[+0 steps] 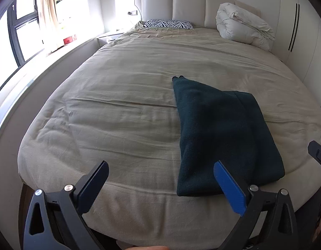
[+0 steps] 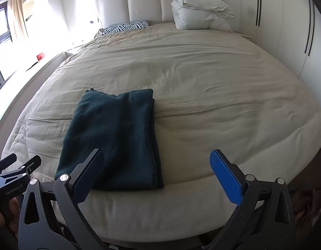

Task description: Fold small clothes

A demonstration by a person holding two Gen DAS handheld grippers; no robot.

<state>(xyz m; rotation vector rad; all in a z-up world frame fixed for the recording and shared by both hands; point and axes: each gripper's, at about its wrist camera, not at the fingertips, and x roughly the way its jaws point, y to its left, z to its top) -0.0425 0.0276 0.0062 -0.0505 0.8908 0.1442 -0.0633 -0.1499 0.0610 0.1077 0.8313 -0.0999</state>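
Both grippers, left gripper (image 1: pixel 160 185) and right gripper (image 2: pixel 158 174), hover with jaws spread wide and empty at the bed's (image 2: pixel 202 95) foot edge, where the folded dark-green garment (image 2: pixel 114 137) lies flat.

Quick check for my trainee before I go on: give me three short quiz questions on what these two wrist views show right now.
1. True or false: the left gripper grips the green garment.
2. Which sits at the bed's head? A) zebra pillow B) laptop C) basket
3. Fill in: the rolled white duvet leans on the ___.

Key: 1 false, both grippers' jaws stand open, right gripper too; 2 A; 3 headboard.
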